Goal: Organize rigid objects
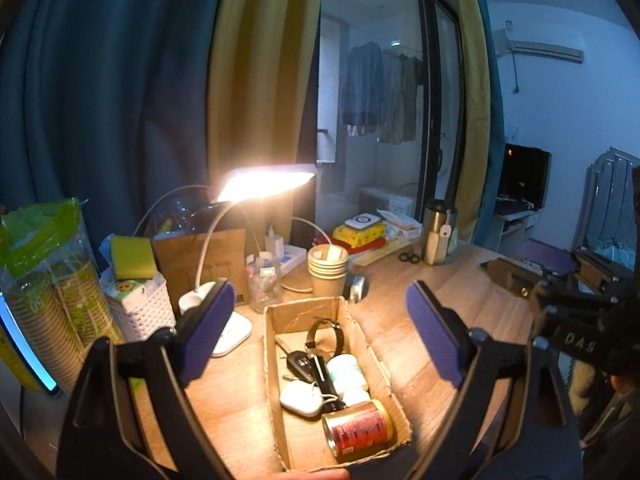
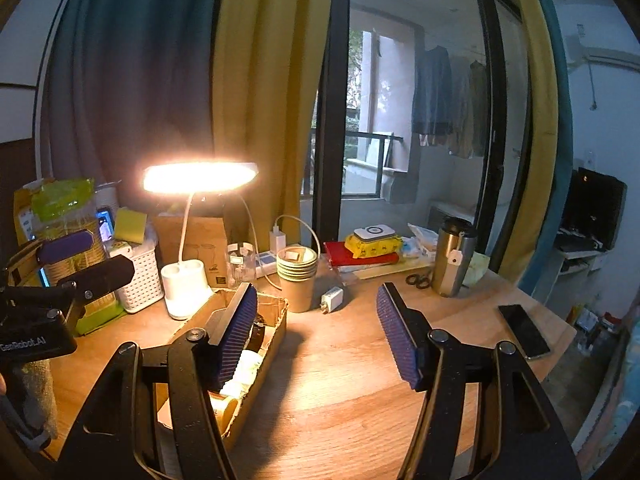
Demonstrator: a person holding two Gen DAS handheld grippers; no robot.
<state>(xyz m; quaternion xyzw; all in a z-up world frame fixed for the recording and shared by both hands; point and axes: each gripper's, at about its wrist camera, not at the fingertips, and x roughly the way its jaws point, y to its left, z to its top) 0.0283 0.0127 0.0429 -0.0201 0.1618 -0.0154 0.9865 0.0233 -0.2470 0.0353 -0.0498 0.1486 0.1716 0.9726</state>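
An open cardboard box (image 1: 273, 400) lies on the wooden desk (image 1: 400, 308). Inside it lie a red-labelled can (image 1: 358, 426), a white case (image 1: 300, 400), a white jar (image 1: 346, 372), a black key fob (image 1: 299, 364) and a black band (image 1: 324, 334). My left gripper (image 1: 320, 336) hovers above the box, open, with nothing between its purple pads (image 1: 208, 336). My right gripper (image 2: 318, 336) is open and empty too, over bare desk just right of the box (image 2: 278, 320). The left gripper (image 2: 80, 264) also shows at the left edge of the right wrist view.
A lit desk lamp (image 1: 264, 182), a stack of paper cups (image 1: 327, 272), a glass jar (image 1: 264, 280) and a white basket (image 1: 140, 304) stand behind the box. A steel tumbler (image 2: 454, 256), scissors (image 2: 418, 280), a white plug (image 2: 332, 298) and a phone (image 2: 524, 330) lie further right.
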